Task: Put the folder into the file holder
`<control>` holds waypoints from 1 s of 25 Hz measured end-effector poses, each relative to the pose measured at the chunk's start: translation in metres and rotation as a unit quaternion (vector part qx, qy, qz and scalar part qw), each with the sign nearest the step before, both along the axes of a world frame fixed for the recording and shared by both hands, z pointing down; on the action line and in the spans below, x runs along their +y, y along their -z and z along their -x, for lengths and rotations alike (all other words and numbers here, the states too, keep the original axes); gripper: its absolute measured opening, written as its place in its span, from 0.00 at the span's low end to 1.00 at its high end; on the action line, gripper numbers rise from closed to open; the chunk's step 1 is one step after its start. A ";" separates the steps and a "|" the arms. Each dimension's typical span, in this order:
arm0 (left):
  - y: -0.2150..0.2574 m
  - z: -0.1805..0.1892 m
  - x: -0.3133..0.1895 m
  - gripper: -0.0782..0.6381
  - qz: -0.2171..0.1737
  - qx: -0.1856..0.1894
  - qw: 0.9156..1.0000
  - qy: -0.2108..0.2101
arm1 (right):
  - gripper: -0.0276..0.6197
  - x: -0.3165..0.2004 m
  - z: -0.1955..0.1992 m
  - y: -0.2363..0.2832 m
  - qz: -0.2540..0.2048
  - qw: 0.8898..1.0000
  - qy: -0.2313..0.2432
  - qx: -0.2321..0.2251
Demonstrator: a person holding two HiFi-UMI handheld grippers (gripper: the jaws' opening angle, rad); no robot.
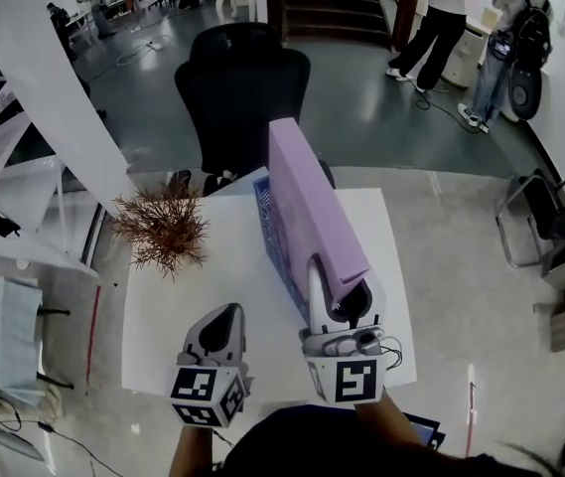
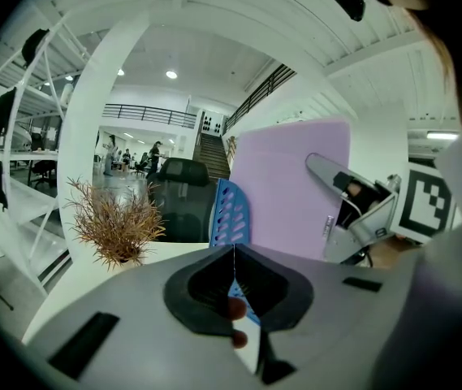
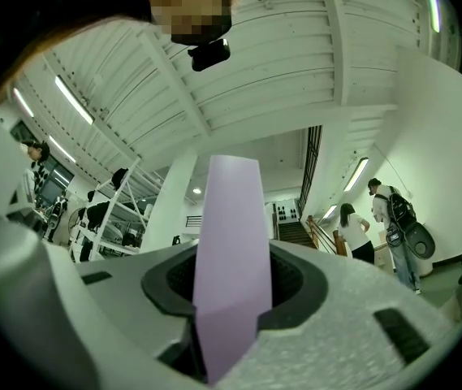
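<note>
Head view.
1. Folder (image 1: 307, 202): purple, near end clamped in right claw (image 1: 340, 296), long axis toward 12 o'clock.
2. File holder (image 1: 270, 229): blue, just beneath the folder, at the claw's 11 o'clock.
3. Left claw (image 1: 224, 328): closed and empty, at 8 o'clock, farther off.

My operator's two handheld grippers, from the head view

I see the left gripper (image 1: 228, 316) and the right gripper (image 1: 340, 291) as pale grey moulded shells with black pads lining the jaws. Each has a white cube (image 1: 203, 386) printed with black square markers at its rear. A thin cable (image 1: 393, 351) loops beside the right one's cube. The person wears a dark top (image 1: 302, 445).
</note>
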State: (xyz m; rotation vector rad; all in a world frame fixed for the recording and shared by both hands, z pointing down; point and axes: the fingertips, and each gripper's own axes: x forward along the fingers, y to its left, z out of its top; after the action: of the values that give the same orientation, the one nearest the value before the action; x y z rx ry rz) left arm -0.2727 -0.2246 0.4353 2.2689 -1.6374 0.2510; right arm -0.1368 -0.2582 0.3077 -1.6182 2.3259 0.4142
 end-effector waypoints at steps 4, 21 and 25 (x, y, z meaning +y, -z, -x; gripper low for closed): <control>-0.002 -0.004 0.003 0.12 -0.001 -0.005 1.000 -0.003 | 0.25 0.004 -0.003 -0.005 -0.001 1.000 0.003 0.007; 0.002 -0.022 0.014 0.12 -0.011 -0.008 1.000 -0.012 | 0.26 0.010 -0.007 -0.023 0.000 1.000 0.026 -0.004; 0.007 -0.029 0.015 0.12 -0.012 -0.005 1.000 -0.015 | 0.26 0.006 -0.010 -0.033 0.014 1.000 0.027 0.002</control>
State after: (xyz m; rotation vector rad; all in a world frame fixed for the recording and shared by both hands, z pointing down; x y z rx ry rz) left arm -0.2433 -0.2096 0.4286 2.3153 -1.6209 0.2505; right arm -0.1267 -0.2525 0.3410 -1.5651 2.3826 0.3753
